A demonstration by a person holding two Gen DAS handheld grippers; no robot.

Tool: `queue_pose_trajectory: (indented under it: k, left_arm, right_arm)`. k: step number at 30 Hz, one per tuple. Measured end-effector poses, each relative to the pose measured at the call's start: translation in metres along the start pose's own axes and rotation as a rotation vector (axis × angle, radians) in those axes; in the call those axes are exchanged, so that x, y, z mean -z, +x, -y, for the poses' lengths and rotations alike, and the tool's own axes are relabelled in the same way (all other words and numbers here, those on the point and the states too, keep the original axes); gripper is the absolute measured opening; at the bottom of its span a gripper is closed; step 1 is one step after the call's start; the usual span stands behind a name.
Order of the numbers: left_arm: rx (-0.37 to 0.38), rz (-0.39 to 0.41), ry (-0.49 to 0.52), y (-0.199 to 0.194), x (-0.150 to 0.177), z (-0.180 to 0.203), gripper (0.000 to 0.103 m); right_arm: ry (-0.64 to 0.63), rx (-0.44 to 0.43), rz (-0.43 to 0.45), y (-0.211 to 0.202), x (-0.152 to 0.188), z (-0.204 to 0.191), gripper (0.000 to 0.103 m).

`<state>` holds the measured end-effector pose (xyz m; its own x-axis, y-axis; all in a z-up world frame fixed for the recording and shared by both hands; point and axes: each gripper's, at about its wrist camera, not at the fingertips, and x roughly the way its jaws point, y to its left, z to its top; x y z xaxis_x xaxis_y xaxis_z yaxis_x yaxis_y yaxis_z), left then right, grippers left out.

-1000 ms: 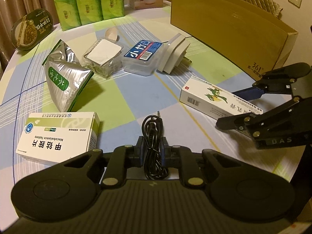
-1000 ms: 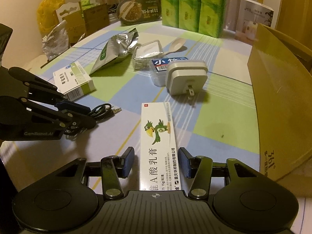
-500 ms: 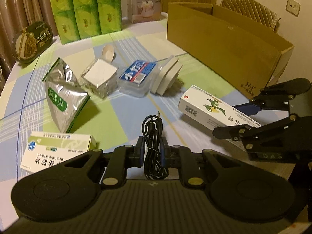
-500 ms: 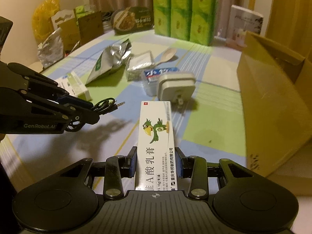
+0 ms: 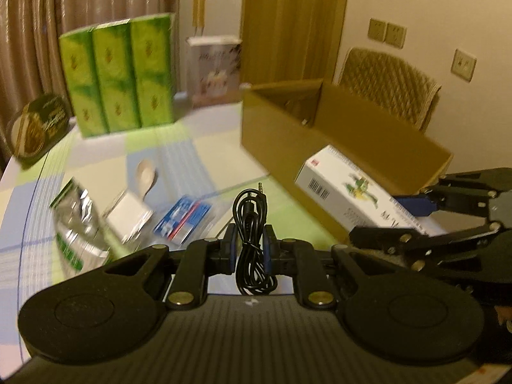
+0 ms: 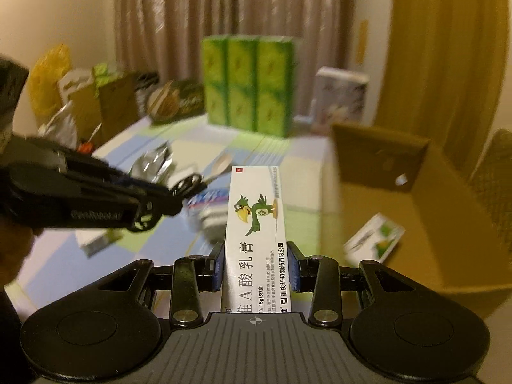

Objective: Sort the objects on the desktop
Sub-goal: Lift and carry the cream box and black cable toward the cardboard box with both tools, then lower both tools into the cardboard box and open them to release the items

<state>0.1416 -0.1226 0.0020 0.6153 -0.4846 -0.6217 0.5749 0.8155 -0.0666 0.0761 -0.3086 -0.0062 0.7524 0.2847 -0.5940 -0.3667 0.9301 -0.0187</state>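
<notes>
Foil glints at the left of the table, where a crinkled silver pouch (image 5: 75, 224) lies flat beside a clear plastic tub (image 5: 129, 216), a pale spoon (image 5: 145, 176) and a blue-labelled case (image 5: 184, 219), all blurred and apparently unsorted. Behind them stand glossy green tissue packs (image 5: 120, 73). Nearer the middle, the left gripper (image 5: 250, 248) has its jaws drawn nearly together on a bundled black audio cable (image 5: 250, 220), pinching the limp coil across its waist so the loops stay gathered; the plug tip points forward, clear of the checked tablecloth (image 5: 198, 147). To the right, the right gripper (image 6: 256, 267) clamps a stiff white ointment carton (image 6: 256, 211) printed with a green parrot, its pads pressing the long narrow sides near one end so that the rest juts forward. Both items are held aloft, probably for dropping into the open brown cardboard box (image 6: 425, 204) at the far right, whose matte walls already enclose one small white-and-green packet (image 6: 374, 238). A quilted chair back (image 5: 387, 86) shows beyond the box.
</notes>
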Motion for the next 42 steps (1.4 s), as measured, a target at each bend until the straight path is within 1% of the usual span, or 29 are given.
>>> queue_pose_trajectory:
  k: [6,11,17,20,29,42]
  left_arm:
    - [0.065,0.056,0.033,0.008,-0.036,0.040,0.012]
    - [0.130,0.066,0.068,0.024,-0.060,0.076,0.012]
    - [0.188,0.056,0.080,0.051,-0.079,0.105,0.012]
    - [0.207,0.041,0.047,0.068,-0.084,0.112,0.012]
    - [0.185,0.000,-0.008,0.096,-0.080,0.111,0.012]
    - [0.182,-0.018,-0.028,0.111,-0.079,0.110,0.012]
  right_arm:
    - [0.038,0.095,0.053,-0.031,-0.020,0.045,0.035]
    - [0.062,0.160,0.060,-0.043,-0.025,0.084,0.035]
    - [0.098,0.208,0.034,-0.040,-0.019,0.125,0.035]
    - [0.104,0.217,0.013,-0.035,-0.015,0.138,0.035]
    - [0.111,0.226,-0.022,-0.014,-0.014,0.158,0.035]
    - [0.111,0.220,-0.055,0.005,-0.014,0.166,0.035]
